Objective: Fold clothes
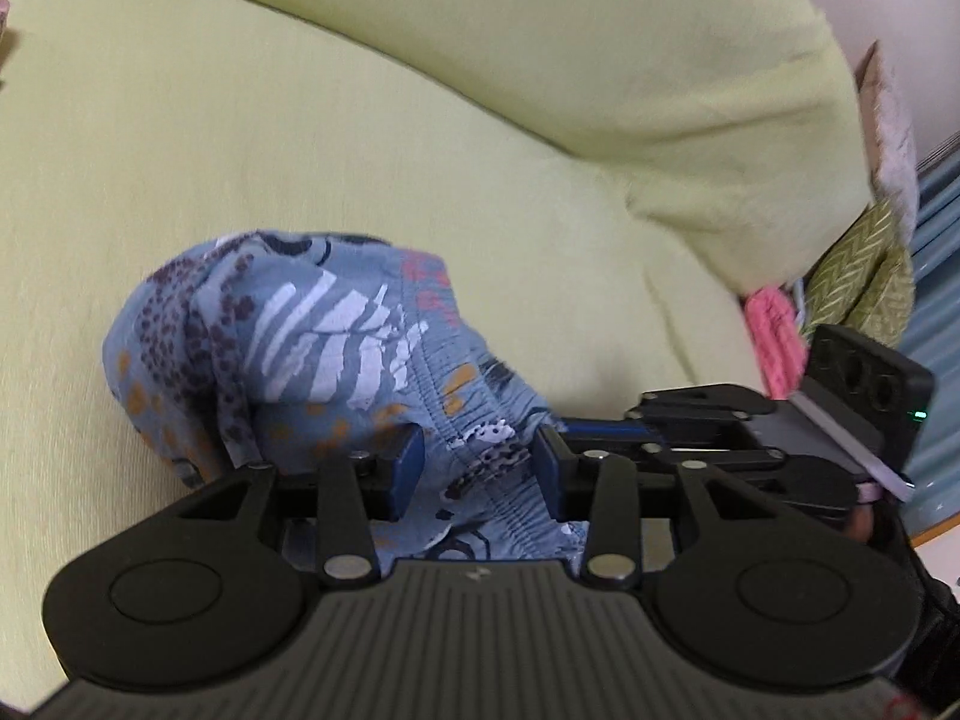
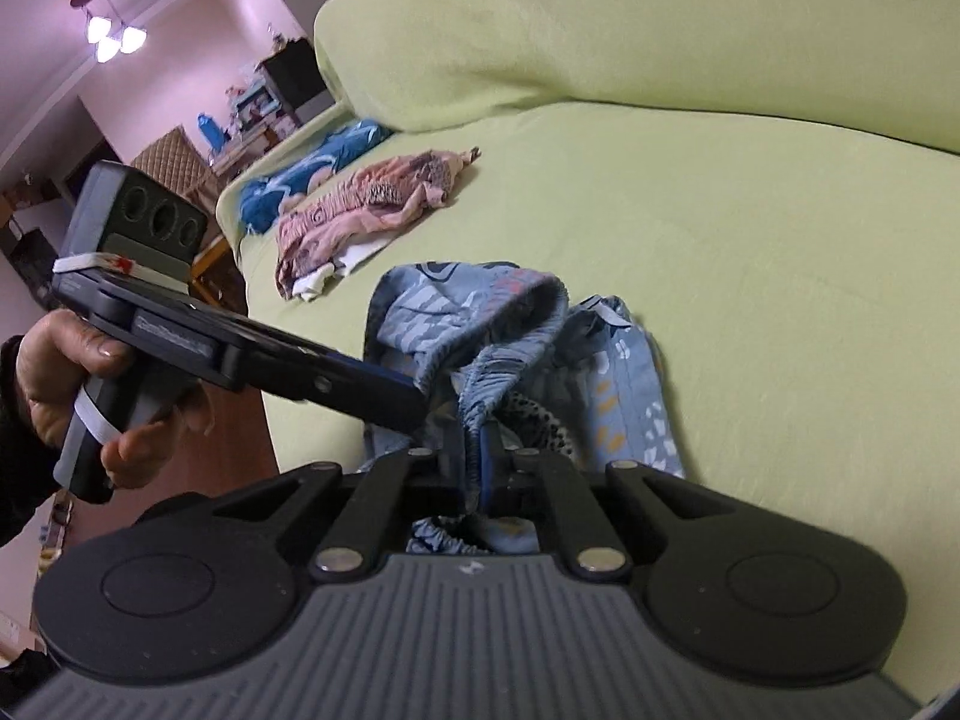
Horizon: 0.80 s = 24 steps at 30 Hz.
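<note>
Gathered waistband of the blue patterned shorts (image 2: 480, 360) sits pinched in the right tool (image 2: 480, 468) – shut on it; the left tool (image 1: 477, 468) straddles the same band with pads apart. Shorts lie bunched on the green bed (image 2: 780, 210), just ahead of both.

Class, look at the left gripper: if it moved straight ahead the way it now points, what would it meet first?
The blue patterned shorts: their elastic waistband already lies between the left gripper's open fingers, so the bunched cloth comes first, then probably the green bed cover beyond.
</note>
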{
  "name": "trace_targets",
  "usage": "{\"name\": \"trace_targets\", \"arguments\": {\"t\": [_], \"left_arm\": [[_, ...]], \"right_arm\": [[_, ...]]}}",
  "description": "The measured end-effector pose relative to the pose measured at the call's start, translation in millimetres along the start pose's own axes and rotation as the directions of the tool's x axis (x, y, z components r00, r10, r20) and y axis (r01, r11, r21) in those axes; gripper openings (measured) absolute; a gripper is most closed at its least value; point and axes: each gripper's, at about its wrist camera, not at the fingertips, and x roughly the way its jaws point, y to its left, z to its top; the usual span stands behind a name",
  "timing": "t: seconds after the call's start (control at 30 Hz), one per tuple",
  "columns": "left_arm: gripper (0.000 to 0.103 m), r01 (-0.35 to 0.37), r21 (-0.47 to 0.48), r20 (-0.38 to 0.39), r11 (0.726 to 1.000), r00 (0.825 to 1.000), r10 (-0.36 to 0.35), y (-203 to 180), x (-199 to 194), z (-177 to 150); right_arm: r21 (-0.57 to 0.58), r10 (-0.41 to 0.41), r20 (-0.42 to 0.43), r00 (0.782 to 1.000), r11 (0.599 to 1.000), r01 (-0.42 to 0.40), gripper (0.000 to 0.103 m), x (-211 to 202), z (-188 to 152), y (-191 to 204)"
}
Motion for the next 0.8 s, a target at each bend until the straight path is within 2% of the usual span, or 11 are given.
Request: {"name": "trace_targets", "arguments": {"t": [0.2,0.23,0.3,0.47,0.67,0.73,0.8], "left_arm": [[0.045,-0.094,0.038,-0.047,0.995,0.994,0.096,-10,5,-5],[0.043,-0.100,0.049,-0.053,0.994,0.993,0.103,-10,4,-8],[0.034,-0.109,0.065,-0.058,0.992,0.992,0.113,-8,-1,-12],[0.027,-0.140,0.064,-0.030,0.988,0.989,0.142,8,-24,-29],[0.026,-0.202,0.071,0.007,0.977,0.979,0.202,13,-26,-43],[0.026,-0.222,0.105,0.011,0.969,0.975,0.222,8,-21,-45],[0.026,-0.243,0.142,0.017,0.959,0.970,0.244,2,-15,-48]], "right_arm": [[-0.026,-0.029,0.016,0.999,0.999,0.029,0.004,-4,-3,5],[-0.028,-0.041,0.023,0.999,0.999,0.041,0.004,-6,-3,6],[-0.035,-0.056,0.037,0.998,0.998,0.057,0.004,-9,-1,6],[-0.032,-0.083,0.054,0.995,0.996,0.085,0.004,-14,0,3],[-0.032,-0.067,0.010,0.998,0.997,0.067,0.006,0,4,5],[-0.030,-0.057,-0.013,0.998,0.998,0.057,0.011,6,8,7],[-0.040,-0.049,-0.029,0.998,0.998,0.047,0.010,11,10,9]]}}
